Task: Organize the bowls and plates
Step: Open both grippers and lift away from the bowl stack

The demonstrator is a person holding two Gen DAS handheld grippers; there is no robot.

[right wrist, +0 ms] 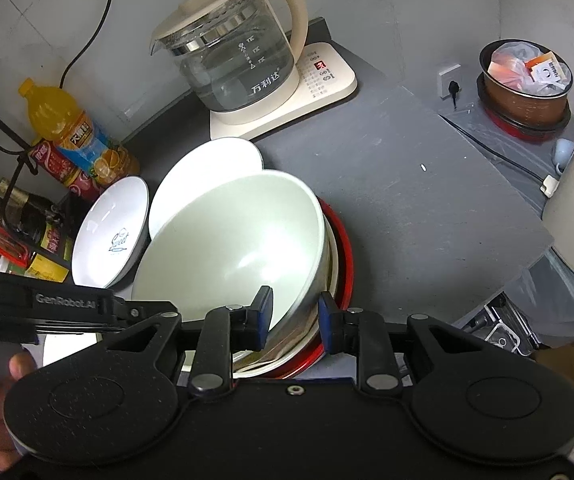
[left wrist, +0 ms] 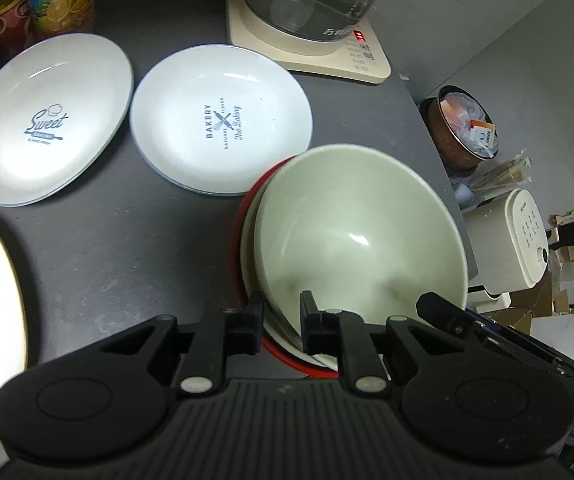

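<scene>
Two tools work on one stack at the lower centre of both views. The left tool [left wrist: 281,312] has its fingers astride the near rim of the pale green glazed ceramic bowl [left wrist: 359,228], one finger outside the wall and one inside, closed to a narrow gap; it appears clamped on that rim, though contact at the pads is not fully visible. The right tool [right wrist: 296,316] straddles the same bowl's rim [right wrist: 231,248] on the opposite side with its blue-padded fingers set a little wider; whether they press the wall I cannot tell.

The bowl sits tilted in a red-rimmed shallow dish [left wrist: 247,208], with at least one further white piece between them, on the dark grey desk [left wrist: 127,240]. Two white printed plates lie apart in the upper left of the left view: the "Sweet" plate [left wrist: 47,120] and the "Bakery" plate [left wrist: 221,120], the latter just beside the stack. A glass kettle on a cream base [right wrist: 243,56] stands behind.

Assessment: the step in hand is seating the green bowl into the stack. Recommended practice: level the bowl before release, centre it over the dish, lower until it rests flat, then part one tool at a time. Avoid dragging the rim sideways toward the Bakery plate.
</scene>
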